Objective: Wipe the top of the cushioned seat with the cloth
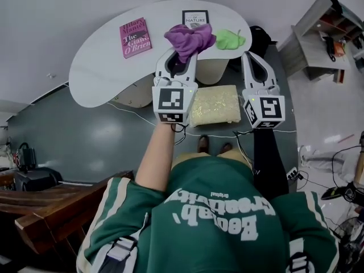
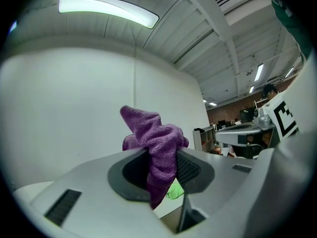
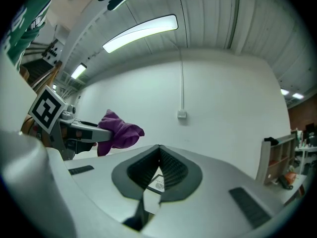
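The purple cloth is bunched up and pinched in my left gripper, which is shut on it and held up over the white table's near edge. In the left gripper view the cloth sticks up and hangs down between the pads. The cushioned seat, pale yellow and square, lies below and between both grippers. My right gripper is to the right of the cloth, shut with nothing in it. In the right gripper view its pads meet, and the cloth shows at left.
A white curved table stands beyond the seat with a pink book, a black-framed book and a green cloth. A shelf unit stands at the right, a wooden bench at lower left. A cable runs along the floor.
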